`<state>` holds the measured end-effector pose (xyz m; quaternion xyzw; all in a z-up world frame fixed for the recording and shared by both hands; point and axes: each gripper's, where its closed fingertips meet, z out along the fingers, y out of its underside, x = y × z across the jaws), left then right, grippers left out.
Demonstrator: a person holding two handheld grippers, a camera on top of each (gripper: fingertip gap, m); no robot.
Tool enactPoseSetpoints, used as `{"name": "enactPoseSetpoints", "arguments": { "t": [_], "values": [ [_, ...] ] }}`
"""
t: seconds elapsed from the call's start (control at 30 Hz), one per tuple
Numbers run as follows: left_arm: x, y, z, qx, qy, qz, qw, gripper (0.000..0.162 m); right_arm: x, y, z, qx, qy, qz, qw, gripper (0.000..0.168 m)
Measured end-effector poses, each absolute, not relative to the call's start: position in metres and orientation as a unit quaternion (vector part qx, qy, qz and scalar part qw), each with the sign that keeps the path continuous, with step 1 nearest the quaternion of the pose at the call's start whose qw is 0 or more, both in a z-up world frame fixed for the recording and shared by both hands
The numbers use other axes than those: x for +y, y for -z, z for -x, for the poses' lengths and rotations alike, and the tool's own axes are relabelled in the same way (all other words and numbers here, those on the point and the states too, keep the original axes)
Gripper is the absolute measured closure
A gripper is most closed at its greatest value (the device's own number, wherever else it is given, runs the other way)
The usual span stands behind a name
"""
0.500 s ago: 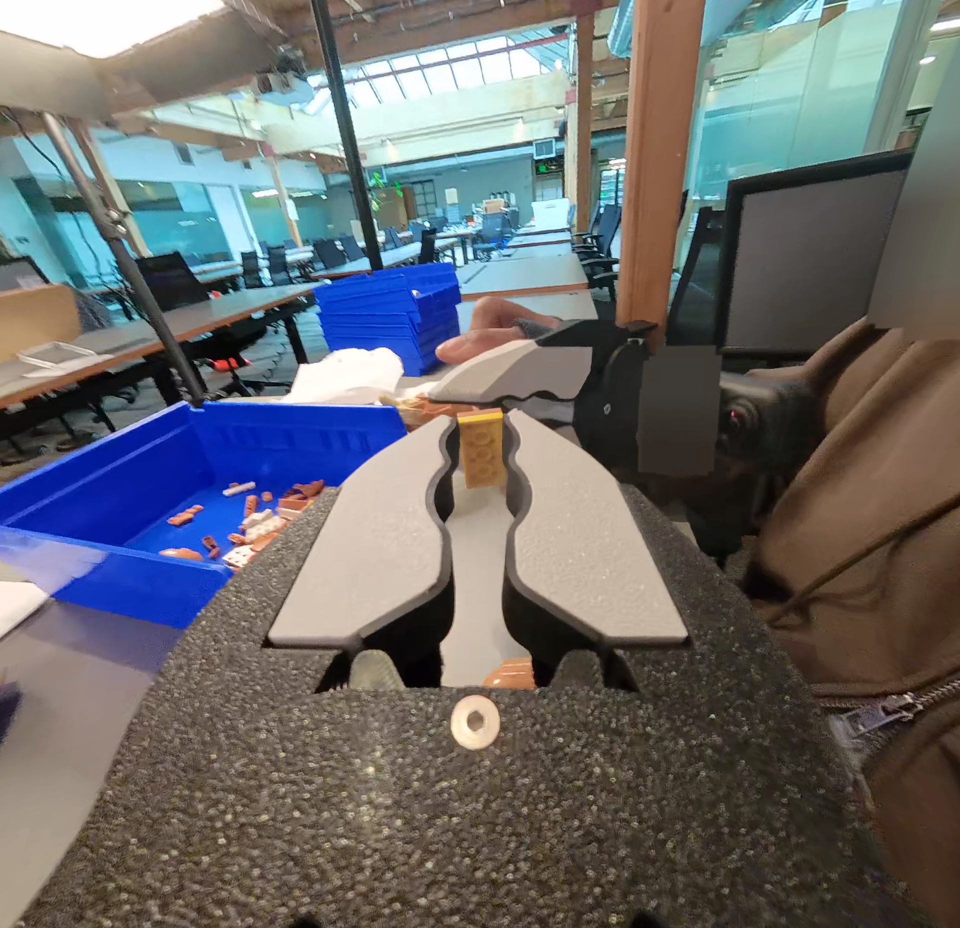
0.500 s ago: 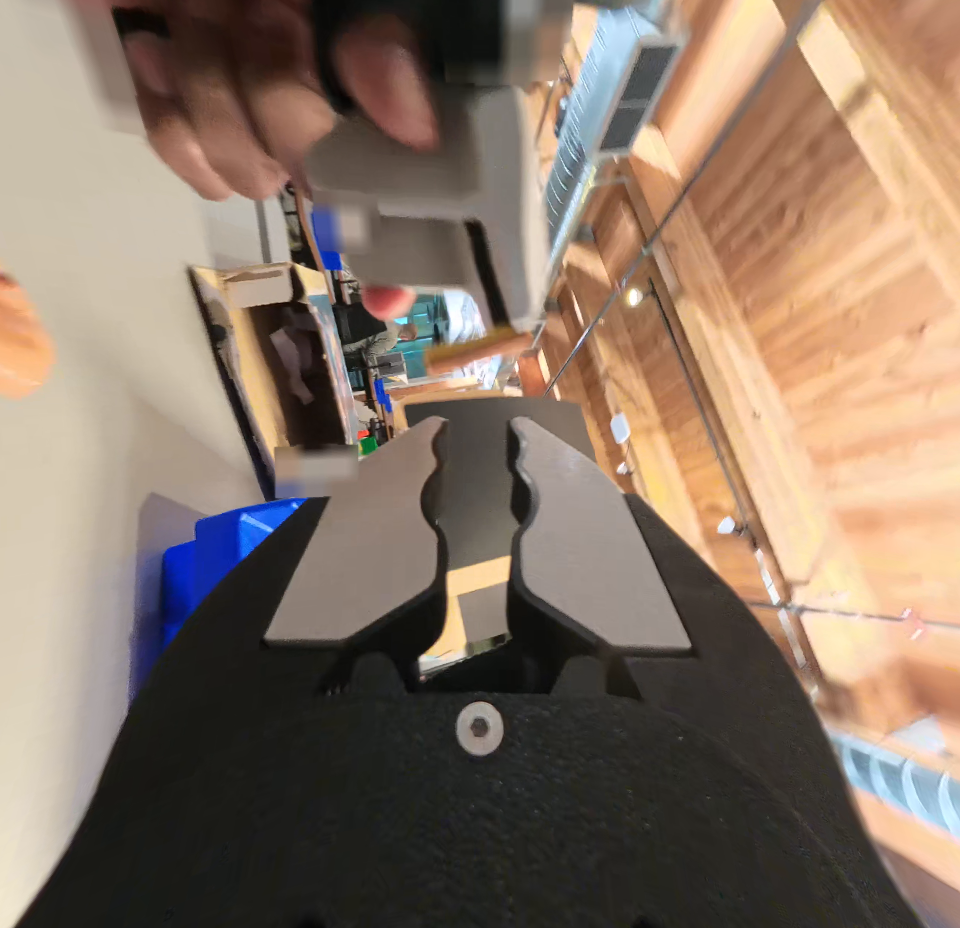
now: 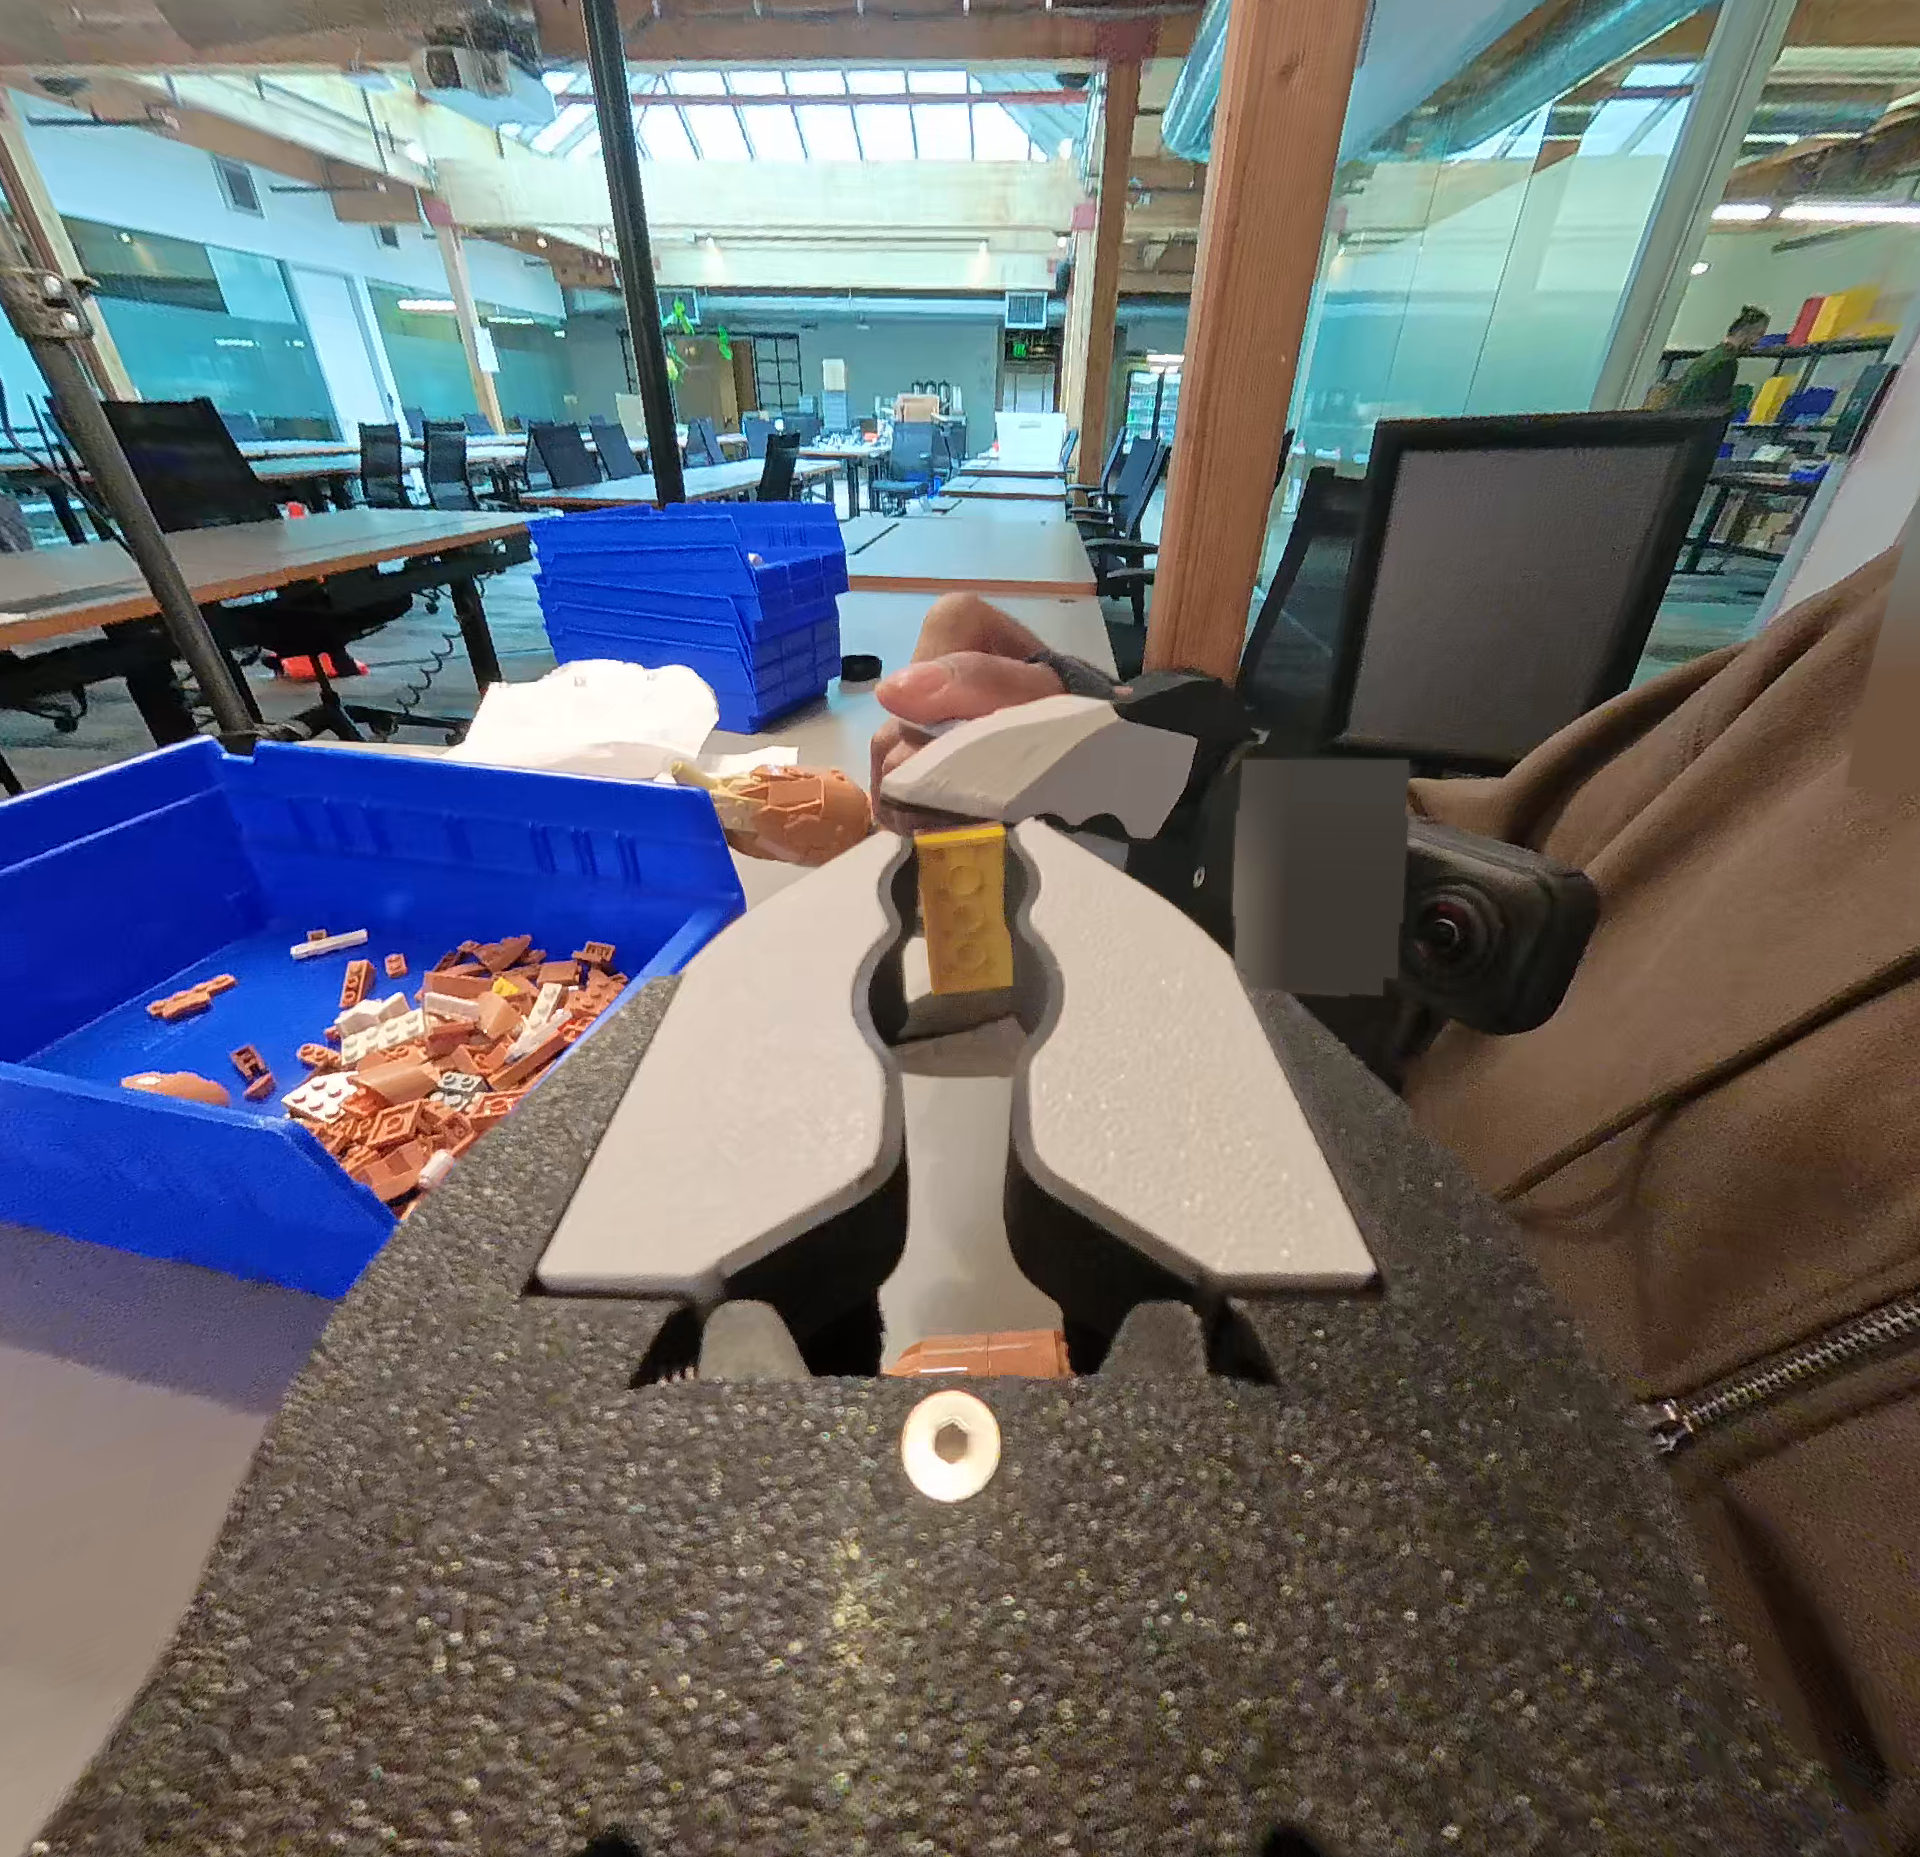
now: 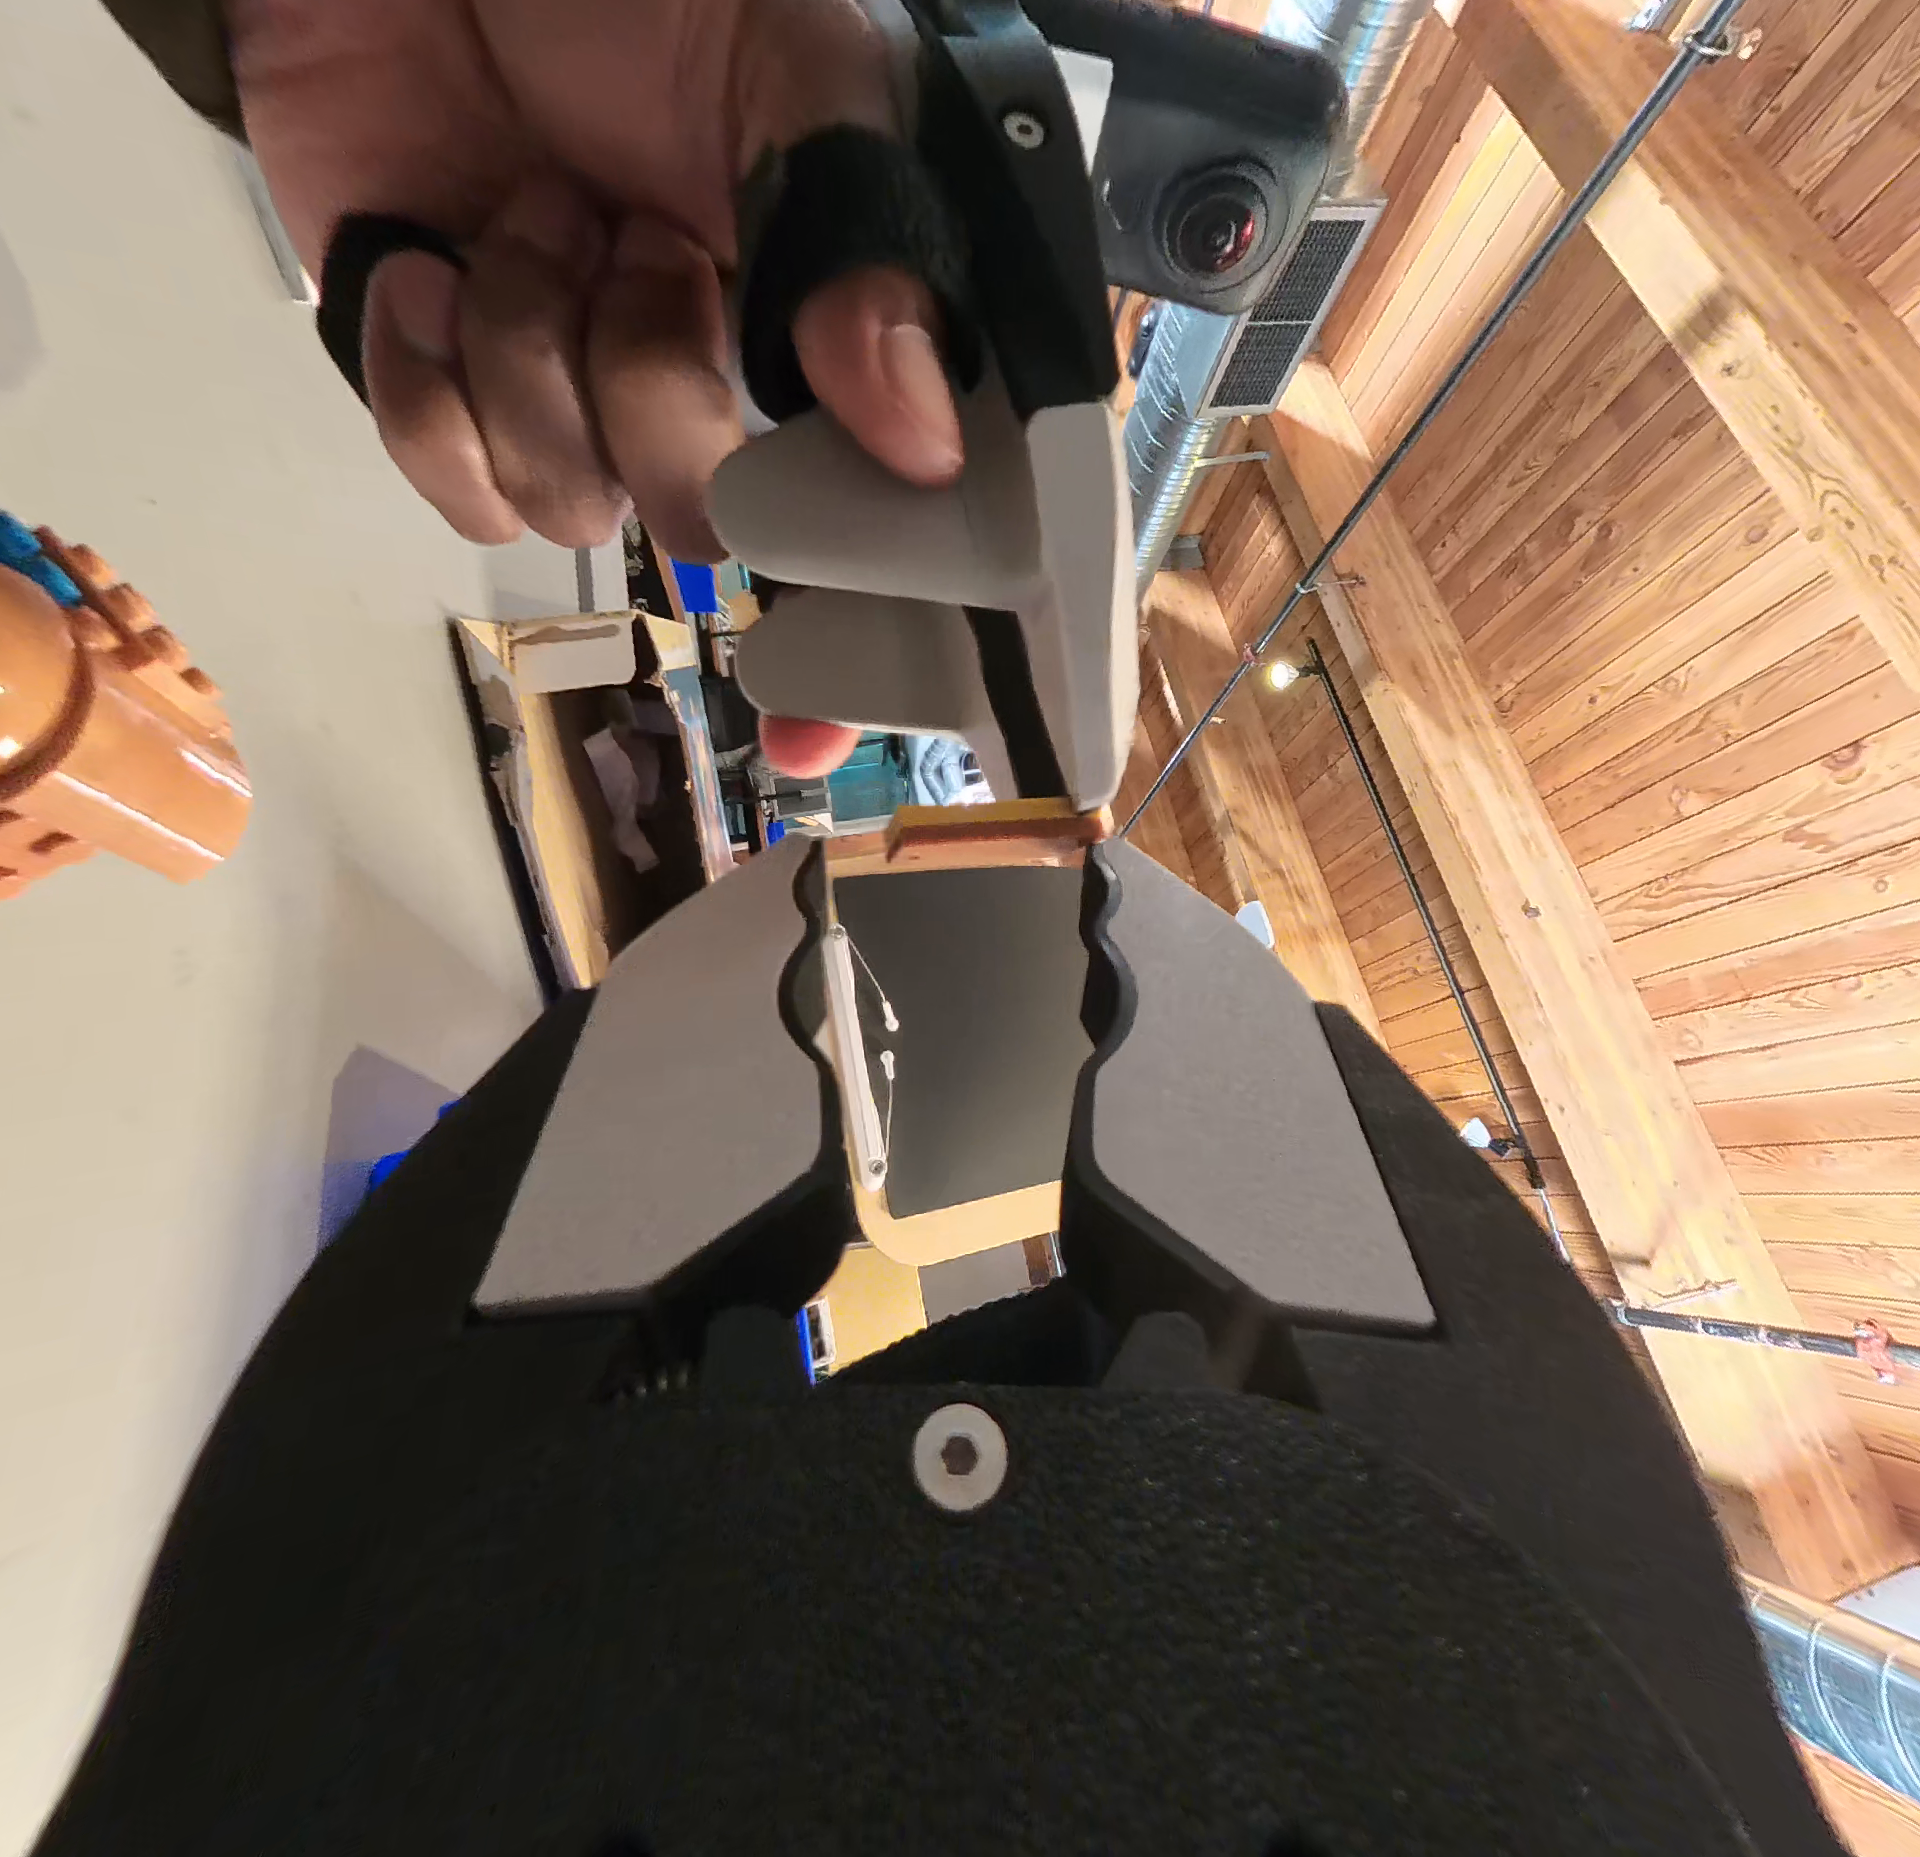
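One yellow brick (image 3: 964,914), a flat plate with studs facing the left wrist camera, stands upright at the tips of the left tool (image 3: 961,872), which is clenched on its two long edges. The right tool (image 4: 961,851) comes in from the person's right side with its tips at the top end of the brick; in its own view the fingers stand spread wide, one to each side of the brick's top edge, released and gripping nothing. A finger (image 4: 1081,602) of the left tool reaches down onto one end of that edge.

The hold looks thin: the brick is pinched only near the fingertips, so a push from the right tool that is off-axis could, I judge, twist it out of the grip or tip it sideways, and it would drop to the table (image 3: 83,1495) below.

Just left of the tools sits a blue bin (image 3: 436,820) holding a loose heap of brown, white and tan pieces (image 3: 436,1059). Behind the bin's far wall lies a brown built model (image 3: 800,815), close to the right tool's tip and likely in the way of any wide swing. Beyond it are crumpled white plastic (image 3: 603,706) and a stack of blue bins (image 3: 696,602). A brown jacket sleeve (image 3: 1714,976) fills the right side.
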<state>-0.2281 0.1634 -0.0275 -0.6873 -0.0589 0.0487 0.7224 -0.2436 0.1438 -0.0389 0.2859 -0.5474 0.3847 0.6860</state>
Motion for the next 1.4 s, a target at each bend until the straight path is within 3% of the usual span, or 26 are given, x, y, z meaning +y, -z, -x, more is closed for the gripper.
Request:
{"name": "enactPoseSetpoints", "arguments": {
  "t": [0.33, 0.47, 1.4],
  "values": [
    [0.170, 0.036, 0.225, -0.038, -0.069, 0.704, 0.706, 0.146, 0.142, 0.037, 0.241, -0.546, -0.398, -0.279, 0.682, 0.123],
    [0.170, 0.035, 0.225, -0.037, -0.075, 0.703, 0.706, 0.146, 0.142, 0.039, 0.243, -0.549, -0.392, -0.280, 0.683, 0.131],
    [0.169, 0.036, 0.228, -0.037, -0.087, 0.704, 0.704, 0.146, 0.143, 0.041, 0.249, -0.559, -0.387, -0.269, 0.682, 0.132]
  ]
}}
